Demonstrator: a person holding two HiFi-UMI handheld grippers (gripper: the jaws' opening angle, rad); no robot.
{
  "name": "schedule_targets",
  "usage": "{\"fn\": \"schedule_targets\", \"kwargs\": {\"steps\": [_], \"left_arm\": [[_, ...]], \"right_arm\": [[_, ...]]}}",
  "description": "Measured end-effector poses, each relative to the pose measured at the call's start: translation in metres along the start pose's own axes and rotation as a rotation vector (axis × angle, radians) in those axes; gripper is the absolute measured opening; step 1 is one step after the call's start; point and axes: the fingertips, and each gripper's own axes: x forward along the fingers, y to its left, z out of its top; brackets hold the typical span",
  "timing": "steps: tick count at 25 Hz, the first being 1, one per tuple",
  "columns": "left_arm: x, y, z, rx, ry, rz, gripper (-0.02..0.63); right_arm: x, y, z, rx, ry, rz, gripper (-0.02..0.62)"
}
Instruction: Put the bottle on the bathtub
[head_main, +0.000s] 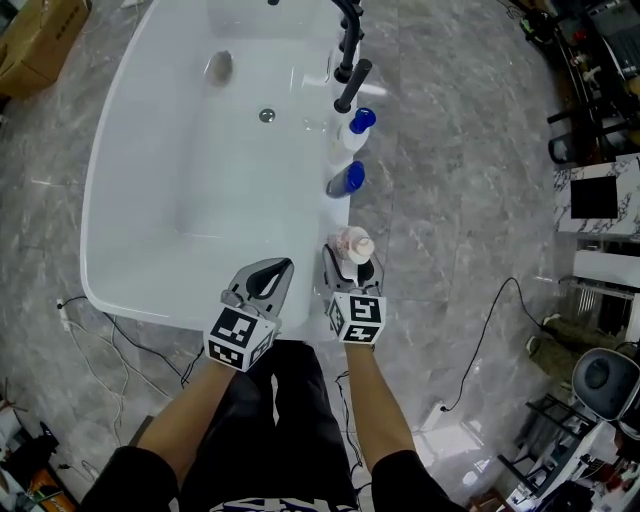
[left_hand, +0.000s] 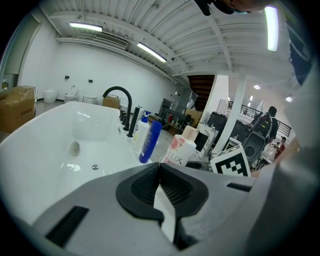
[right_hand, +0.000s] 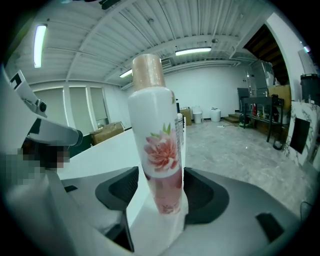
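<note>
A white bottle (head_main: 352, 243) with a pink flower label and tan cap stands upright on the white bathtub's (head_main: 130, 150) near right rim. My right gripper (head_main: 350, 264) is shut on its lower body. In the right gripper view the bottle (right_hand: 157, 150) fills the gap between the dark pads (right_hand: 202, 192) of this gripper (right_hand: 161, 186), its base on the white rim (right_hand: 100, 145). My left gripper (head_main: 280, 268) hovers over the tub's near edge just left of the bottle, shut and empty. The left gripper view shows its jaws (left_hand: 160, 172) meeting, with the bottle (left_hand: 176, 150) beyond them.
Farther along the same rim stand a blue bottle (head_main: 347, 180), a white bottle with a blue cap (head_main: 356, 128) and a black faucet (head_main: 350, 60). A cardboard box (head_main: 40, 40) sits at the far left. Cables (head_main: 490, 330) trail over the grey marble floor.
</note>
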Motion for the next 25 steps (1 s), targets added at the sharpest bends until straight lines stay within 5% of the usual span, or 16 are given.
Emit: {"fn": "schedule_targets", "kwargs": {"steps": [11, 25], "left_arm": [[-0.036, -0.031, 0.027, 0.008, -0.004, -0.01, 0.009], [-0.108, -0.099, 0.091, 0.054, -0.062, -0.086, 0.009]], "right_arm": [[-0.062, 0.007, 0.021, 0.032, -0.012, 0.009, 0.284], [-0.188, 0.038, 0.109, 0.037, -0.118, 0.073, 0.258]]}}
